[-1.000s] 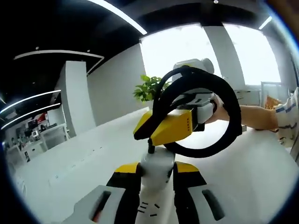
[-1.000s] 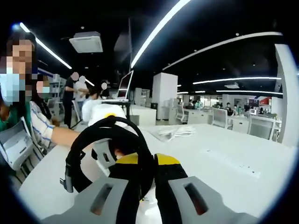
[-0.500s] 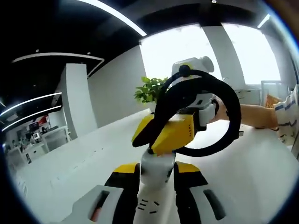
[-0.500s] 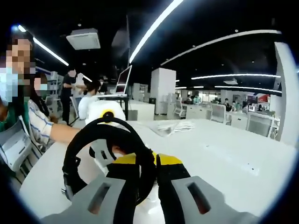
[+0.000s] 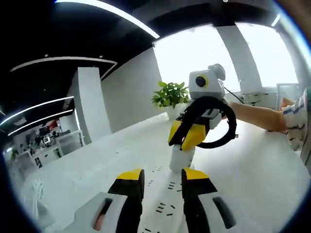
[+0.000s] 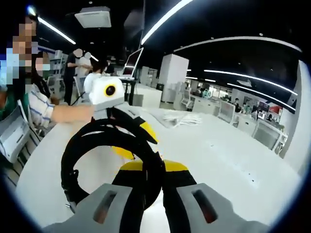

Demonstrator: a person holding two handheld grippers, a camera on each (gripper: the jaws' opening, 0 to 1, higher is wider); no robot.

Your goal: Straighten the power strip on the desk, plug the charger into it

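Note:
The white power strip (image 5: 165, 204) lies on the desk, running away between the fingers of my left gripper (image 5: 163, 177), which is open and holds nothing. Farther along, a white charger (image 5: 181, 158) stands upright on the strip. My right gripper (image 5: 187, 138) comes down on it from above, its yellow jaws shut on the charger's top. A thick black loop of cord (image 5: 228, 131) hangs around that gripper. In the right gripper view my right gripper (image 6: 154, 167) has the black loop (image 6: 73, 165) in front of it, which hides the charger. The left gripper's yellow fingers (image 6: 147, 131) point in from beyond.
The white desk (image 5: 97, 165) stretches wide to the left. A potted plant (image 5: 170, 94) stands at its far edge. A person's arm (image 5: 252, 116) reaches in from the right. A heap of white material (image 6: 182, 118) lies farther out. People stand by a monitor (image 6: 132, 63).
My left gripper has let go of the charger and drawn back along the strip. The charger now stands on the strip with only the right gripper on it.

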